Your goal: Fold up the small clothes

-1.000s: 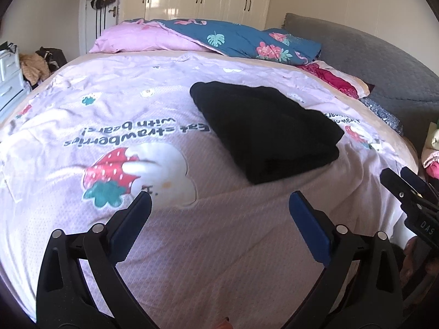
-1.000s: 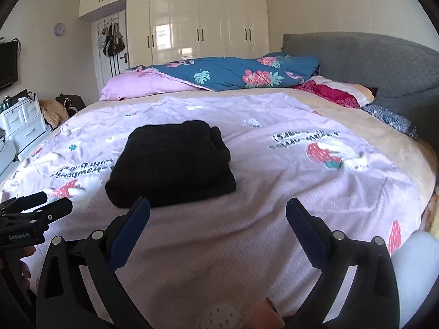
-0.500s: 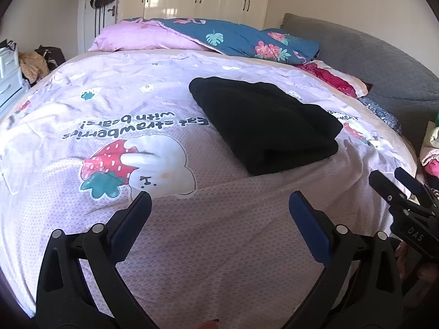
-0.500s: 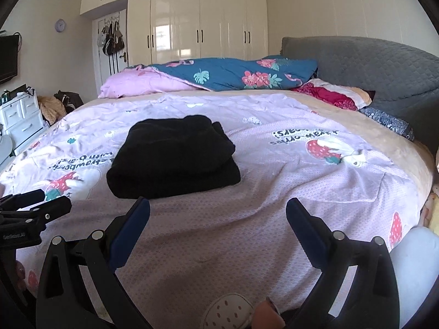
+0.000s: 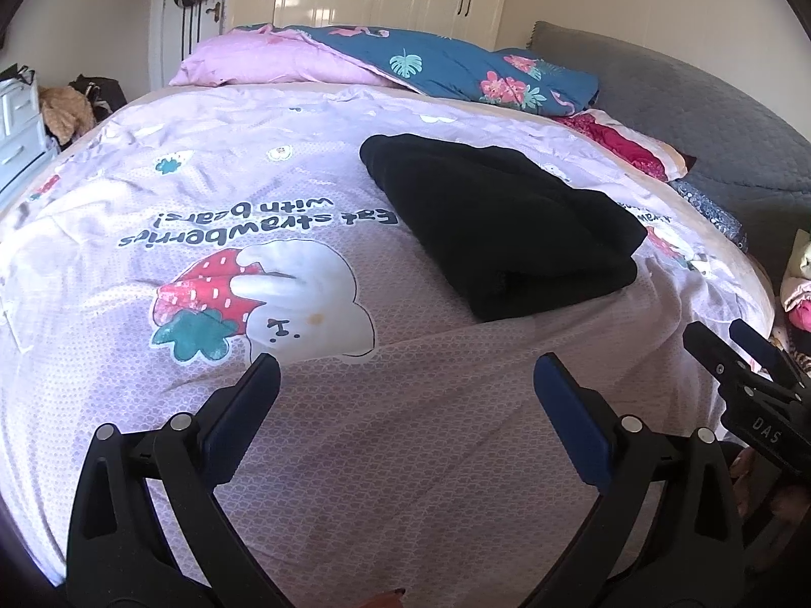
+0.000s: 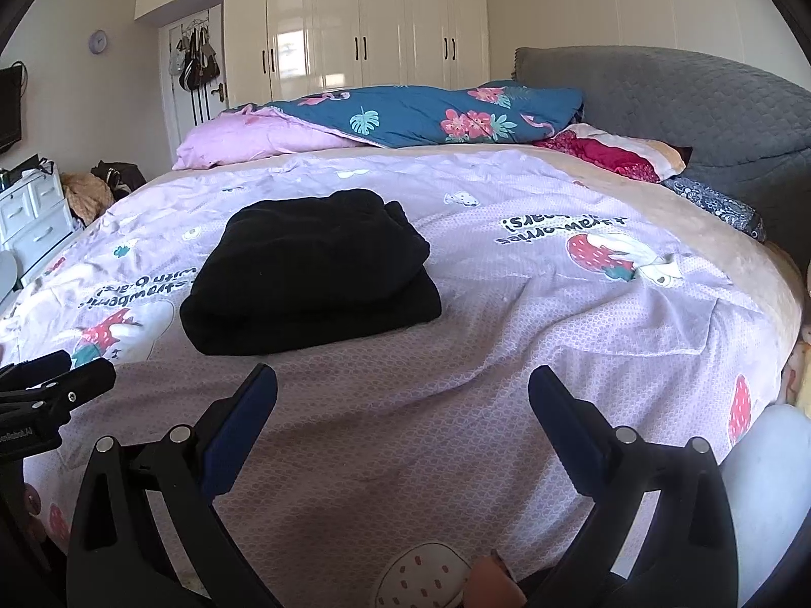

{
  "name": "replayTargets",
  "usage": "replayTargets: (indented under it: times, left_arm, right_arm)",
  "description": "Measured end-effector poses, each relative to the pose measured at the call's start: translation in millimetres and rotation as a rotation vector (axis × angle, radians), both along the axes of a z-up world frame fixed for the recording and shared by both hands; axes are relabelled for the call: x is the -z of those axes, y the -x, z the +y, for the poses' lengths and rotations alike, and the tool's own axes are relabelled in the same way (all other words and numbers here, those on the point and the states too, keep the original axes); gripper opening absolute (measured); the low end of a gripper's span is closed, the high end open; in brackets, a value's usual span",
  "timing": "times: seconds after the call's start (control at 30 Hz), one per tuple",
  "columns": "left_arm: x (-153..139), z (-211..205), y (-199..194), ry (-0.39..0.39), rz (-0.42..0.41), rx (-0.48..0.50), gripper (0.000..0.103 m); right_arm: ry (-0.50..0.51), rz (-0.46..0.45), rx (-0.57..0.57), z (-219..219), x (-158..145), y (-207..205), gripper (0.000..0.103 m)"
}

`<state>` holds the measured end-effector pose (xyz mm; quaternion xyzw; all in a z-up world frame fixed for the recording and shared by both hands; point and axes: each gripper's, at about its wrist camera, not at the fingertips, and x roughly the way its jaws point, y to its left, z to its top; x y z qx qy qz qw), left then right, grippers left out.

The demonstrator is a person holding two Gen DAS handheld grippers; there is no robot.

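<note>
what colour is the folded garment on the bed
Black, plain with no visible pattern; the folded garment shows best in the right wrist view.

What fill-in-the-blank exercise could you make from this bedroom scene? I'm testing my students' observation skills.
1. The folded garment lying on the bedspread is ____ in colour.
2. Both the left gripper and the right gripper have their fingers ____, holding nothing.
3. The fruit printed beside the upside-down lettering on the bedspread is a ____.
4. The clock hangs on the ____.

Missing words: black; open; strawberry; wall
</note>
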<state>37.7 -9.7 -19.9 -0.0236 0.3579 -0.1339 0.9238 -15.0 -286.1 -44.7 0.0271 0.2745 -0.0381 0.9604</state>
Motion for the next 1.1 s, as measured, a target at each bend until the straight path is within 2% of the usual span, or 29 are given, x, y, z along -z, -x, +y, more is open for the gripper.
replayTargets:
  times: [1.1]
  left_arm:
    - [0.2,0.2,-2.2,-0.025,0.012,-0.017,0.094]
  right_arm:
    - [0.0,0.004,0.004,-1.8,1.9,-0.1,0.099]
